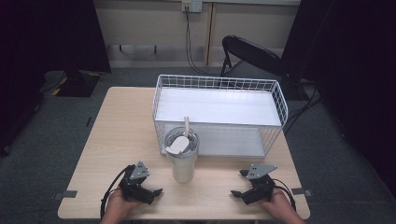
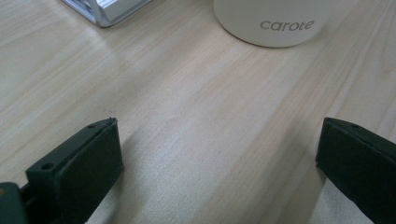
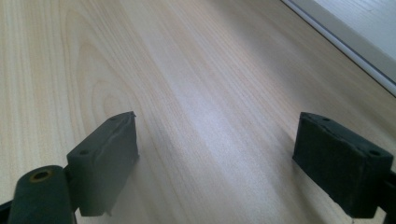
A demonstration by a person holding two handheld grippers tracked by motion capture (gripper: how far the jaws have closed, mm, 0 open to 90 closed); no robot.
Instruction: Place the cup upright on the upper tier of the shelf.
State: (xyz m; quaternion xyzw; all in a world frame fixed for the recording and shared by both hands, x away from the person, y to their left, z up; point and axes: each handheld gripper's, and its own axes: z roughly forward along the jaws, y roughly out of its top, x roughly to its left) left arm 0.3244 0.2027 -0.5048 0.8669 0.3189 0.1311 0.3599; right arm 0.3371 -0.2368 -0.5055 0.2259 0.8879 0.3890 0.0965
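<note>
A pale wood-grain desk stands on grey carpet in a dim room, with dark drapes at both sides, a light wall with a socket and hanging cable at the back, and a black folding chair behind the desk's far right corner. On the far half of the desk sits a white wire basket rack with a flat white shelf inside. Just in front of its near left corner stands a cream tumbler, upright, with a clear lid, a white flap and a straw rising from it; in the left gripper view its base shows at the top edge, cut off, bearing the word "carote". The left claw rests low at the desk's near edge, to the left of the tumbler and apart from it, jaws spread wide with bare wood between them. The right claw lies near the front right, well apart from the tumbler, also released and empty. The person's hands are cut off by the bottom edge of the high view. The rack's lower level is hard to make out behind the wires.
</note>
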